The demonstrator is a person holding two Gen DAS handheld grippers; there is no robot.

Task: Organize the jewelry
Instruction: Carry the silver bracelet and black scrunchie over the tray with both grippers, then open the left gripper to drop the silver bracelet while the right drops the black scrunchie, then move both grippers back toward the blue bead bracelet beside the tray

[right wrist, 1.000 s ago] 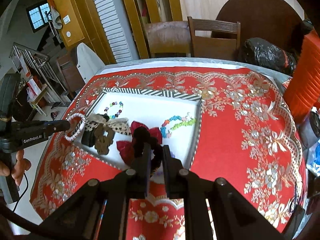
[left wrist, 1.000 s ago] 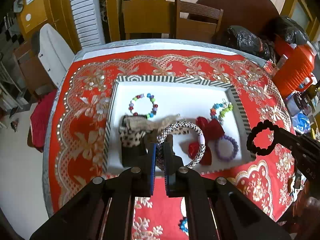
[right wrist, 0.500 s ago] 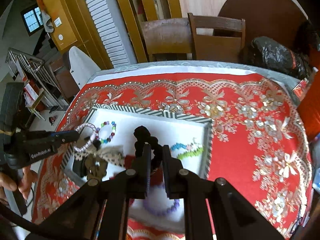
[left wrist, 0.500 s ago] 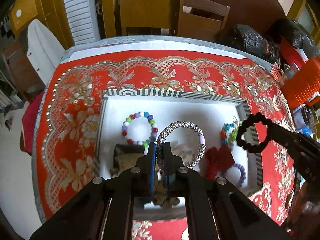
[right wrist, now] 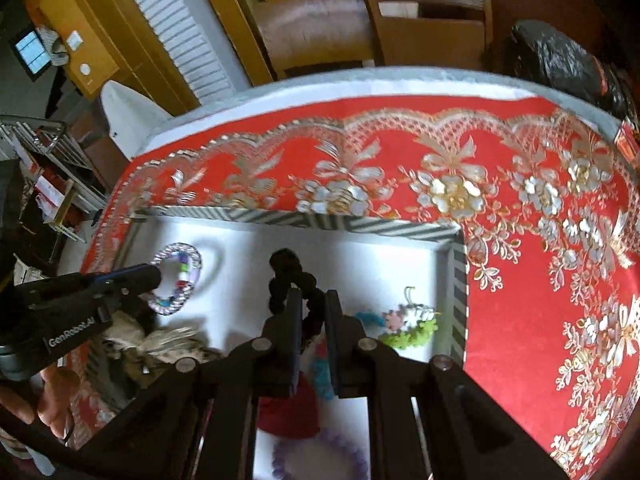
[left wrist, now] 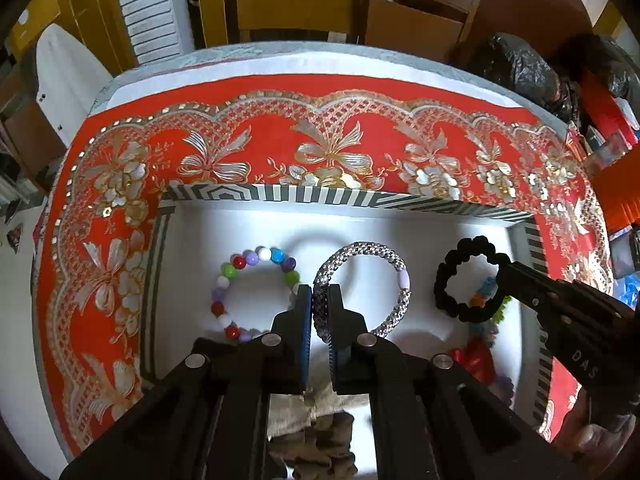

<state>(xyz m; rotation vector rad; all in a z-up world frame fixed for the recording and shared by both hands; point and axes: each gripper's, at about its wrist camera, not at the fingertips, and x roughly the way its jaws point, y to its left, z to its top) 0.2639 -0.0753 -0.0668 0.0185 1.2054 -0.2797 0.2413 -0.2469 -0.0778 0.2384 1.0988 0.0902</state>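
Note:
My left gripper is shut on a silver woven bracelet and holds it over the white striped-rim tray. My right gripper is shut on a black beaded bracelet, also over the tray; it shows in the left wrist view. A multicoloured bead bracelet lies in the tray left of the silver one. A blue and green bead piece, a red bow and a purple bracelet lie in the tray under the right gripper.
The tray sits on a red and gold tablecloth on a round table. Beige and leopard-print bows lie at the tray's near side. Wooden chairs stand behind the table, black bags at the far right.
Both grippers have moved forward and lower over the tray with their bracelets still held. The tray fills more of both views.

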